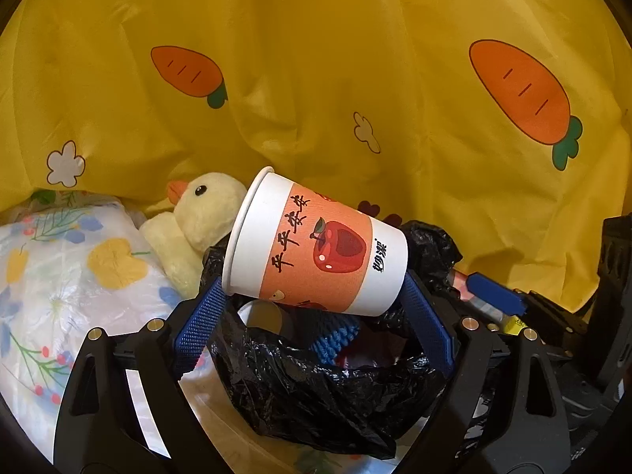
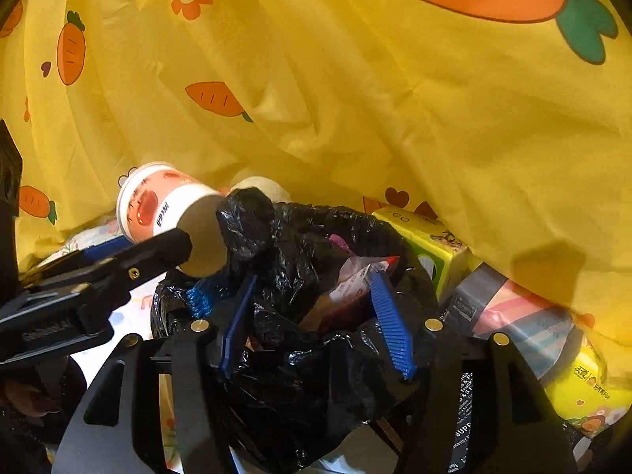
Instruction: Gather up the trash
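A white and orange paper cup [image 1: 316,249] with a red apple print lies on its side between the blue pads of my left gripper [image 1: 312,292], which is shut on it. The cup hangs just above the mouth of a crumpled black trash bag [image 1: 324,395]. In the right wrist view, the cup [image 2: 166,213] shows at the left, over the bag [image 2: 300,355]. My right gripper [image 2: 314,280] stands open over the bag's mouth, with loose black plastic and a snack wrapper [image 2: 355,280] between its pads. A blue fuzzy item [image 1: 335,339] lies inside the bag.
Yellow carrot-print fabric [image 1: 316,79] drapes close behind. A plush yellow duck [image 1: 197,217] and a floral plastic sheet [image 1: 79,268] lie left of the bag. To the right of the bag sit a green-yellow tissue box [image 2: 426,241], a striped packet [image 2: 513,316] and a yellow pack [image 2: 592,391].
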Tool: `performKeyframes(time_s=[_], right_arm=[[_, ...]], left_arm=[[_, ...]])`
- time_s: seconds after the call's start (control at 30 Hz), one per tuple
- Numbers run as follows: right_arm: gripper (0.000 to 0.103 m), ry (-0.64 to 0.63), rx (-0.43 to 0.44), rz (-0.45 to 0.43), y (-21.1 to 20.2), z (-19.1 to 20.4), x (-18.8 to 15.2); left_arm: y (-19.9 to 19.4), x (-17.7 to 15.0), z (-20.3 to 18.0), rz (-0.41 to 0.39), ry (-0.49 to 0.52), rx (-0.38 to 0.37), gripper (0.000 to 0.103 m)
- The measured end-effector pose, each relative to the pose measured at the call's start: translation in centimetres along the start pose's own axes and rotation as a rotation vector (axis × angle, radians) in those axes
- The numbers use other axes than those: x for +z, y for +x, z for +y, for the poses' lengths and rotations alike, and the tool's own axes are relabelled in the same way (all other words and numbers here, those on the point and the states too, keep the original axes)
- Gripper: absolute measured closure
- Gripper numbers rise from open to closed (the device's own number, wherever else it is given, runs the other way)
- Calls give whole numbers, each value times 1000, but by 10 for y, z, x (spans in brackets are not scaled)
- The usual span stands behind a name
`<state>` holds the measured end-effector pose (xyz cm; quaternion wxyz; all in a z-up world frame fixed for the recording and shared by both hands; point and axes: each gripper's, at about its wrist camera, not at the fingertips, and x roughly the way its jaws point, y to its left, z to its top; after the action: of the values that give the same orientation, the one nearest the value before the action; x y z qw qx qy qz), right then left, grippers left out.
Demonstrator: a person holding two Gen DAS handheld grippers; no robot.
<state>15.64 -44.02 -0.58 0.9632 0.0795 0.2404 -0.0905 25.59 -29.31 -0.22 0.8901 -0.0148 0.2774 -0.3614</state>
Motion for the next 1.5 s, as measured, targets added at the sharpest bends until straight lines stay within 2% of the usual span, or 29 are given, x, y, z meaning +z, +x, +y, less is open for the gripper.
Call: performKeyframes(time_s=[0.23, 0.33, 0.5, 0.6, 0.7, 0.8, 0.9, 0.97, 1.13, 1.27, 1.5], right_arm=[[42, 34, 6, -35, -8, -10, 3], [40, 58, 7, -55, -13, -13, 3], [38, 64, 16, -86, -22, -11, 4], [34, 47, 8, -109, -30, -4, 4], [25, 21, 3, -126, -37, 8, 1], [16, 7, -2, -133, -43, 20, -4], [13, -18, -11, -122, -49, 37, -9], [6, -30, -6, -119, -53, 48, -12], [6, -72, -13, -125, -70, 82, -24], [6, -77, 21, -126, -86, 103, -33], [6, -95, 31, -137, -119, 135, -56]], left_arm=[[11, -1, 8, 65, -13, 26, 14], [7, -3, 12, 55, -23, 26, 6], [-11, -5, 22, 33, -66, 29, 6], [-31, -8, 25, -9, -66, 94, 6], [-59, -14, 27, -66, -54, 166, 6], [-89, -21, 29, -119, -50, 239, 6], [-117, -31, 34, -154, -71, 299, 6], [-135, -39, 38, -175, -85, 331, 6], [-174, -59, 41, -184, -74, 432, 6], [-202, -78, 37, -181, -61, 499, 6], [-252, -108, 42, -200, -110, 556, 6]])
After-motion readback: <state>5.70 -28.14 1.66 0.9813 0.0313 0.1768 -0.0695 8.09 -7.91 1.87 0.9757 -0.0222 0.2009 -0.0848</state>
